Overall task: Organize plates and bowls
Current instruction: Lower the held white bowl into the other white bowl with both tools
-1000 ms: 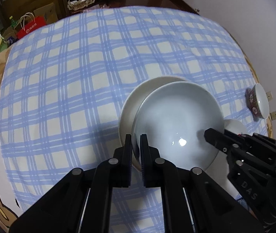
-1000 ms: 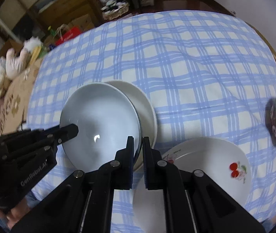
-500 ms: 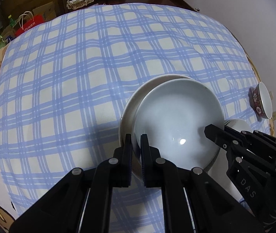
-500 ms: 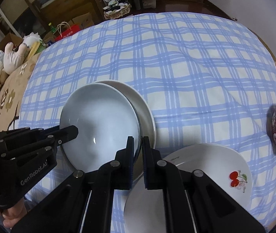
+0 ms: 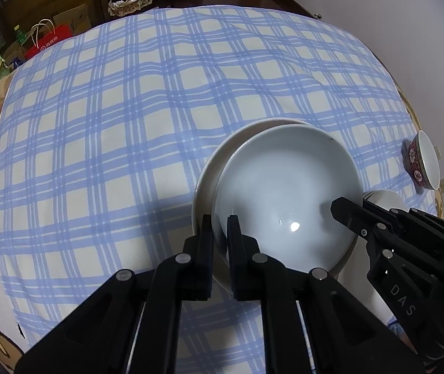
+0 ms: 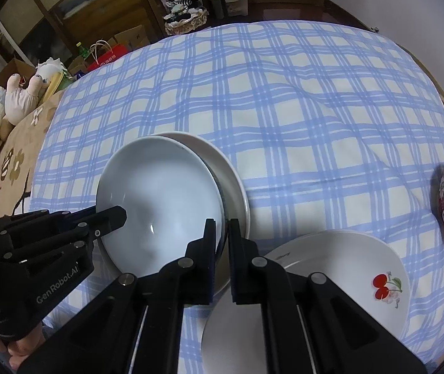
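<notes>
Both grippers clamp one pale blue-white bowl (image 5: 284, 193): the left gripper (image 5: 220, 230) on its near left rim, the right gripper (image 6: 222, 233) on its near right rim. It sits above a cream plate (image 6: 231, 168) on the checked tablecloth (image 5: 128, 109).

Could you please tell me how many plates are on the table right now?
3: a pale blue-white deep plate gripped by both grippers, a cream plate right under it, and a white cherry-print plate nearer the right side. More may be hidden underneath.
</notes>
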`<state>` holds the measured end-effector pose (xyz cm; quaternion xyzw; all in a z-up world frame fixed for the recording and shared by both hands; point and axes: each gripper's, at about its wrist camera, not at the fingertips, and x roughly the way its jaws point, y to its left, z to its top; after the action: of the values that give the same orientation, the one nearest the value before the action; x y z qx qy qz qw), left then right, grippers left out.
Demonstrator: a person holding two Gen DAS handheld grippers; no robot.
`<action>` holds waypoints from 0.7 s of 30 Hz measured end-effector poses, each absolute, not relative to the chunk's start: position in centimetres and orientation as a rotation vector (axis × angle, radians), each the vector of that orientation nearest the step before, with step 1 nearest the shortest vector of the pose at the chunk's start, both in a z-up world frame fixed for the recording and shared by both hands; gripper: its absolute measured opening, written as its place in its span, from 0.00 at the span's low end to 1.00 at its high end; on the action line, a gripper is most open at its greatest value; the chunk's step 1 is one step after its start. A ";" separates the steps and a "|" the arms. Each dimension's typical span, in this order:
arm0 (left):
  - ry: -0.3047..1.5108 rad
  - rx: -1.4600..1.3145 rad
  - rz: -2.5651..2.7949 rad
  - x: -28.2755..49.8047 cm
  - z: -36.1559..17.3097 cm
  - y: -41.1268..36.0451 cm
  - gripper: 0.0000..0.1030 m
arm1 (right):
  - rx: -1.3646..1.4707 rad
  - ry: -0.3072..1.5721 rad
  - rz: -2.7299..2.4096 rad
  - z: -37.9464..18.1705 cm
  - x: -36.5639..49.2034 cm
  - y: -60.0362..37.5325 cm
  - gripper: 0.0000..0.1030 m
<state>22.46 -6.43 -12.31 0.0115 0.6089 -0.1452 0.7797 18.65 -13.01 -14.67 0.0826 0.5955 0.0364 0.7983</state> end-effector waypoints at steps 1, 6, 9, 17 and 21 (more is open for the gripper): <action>1.320 0.022 -0.308 22.4 -12.3 -6.3 0.10 | 0.178 1.278 0.078 -14.6 18.6 -13.0 0.08; 1.329 0.018 -0.304 22.3 -12.2 -6.3 0.10 | 0.166 1.278 0.074 -14.6 18.6 -12.9 0.08; 1.336 0.018 -0.316 22.3 -12.2 -6.3 0.10 | 0.172 1.282 0.076 -14.6 18.5 -12.9 0.08; 1.357 0.023 -0.334 22.4 -12.0 -6.7 0.14 | 0.211 1.282 0.079 -14.6 18.4 -13.3 0.07; 1.358 0.049 -0.343 22.4 -11.9 -7.0 0.15 | 0.206 1.266 0.074 -14.4 18.3 -13.3 0.08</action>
<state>22.43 -7.04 -11.94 0.0226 0.6248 -0.1579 0.7643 18.32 -13.32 -14.44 0.0959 0.5905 0.0343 0.8006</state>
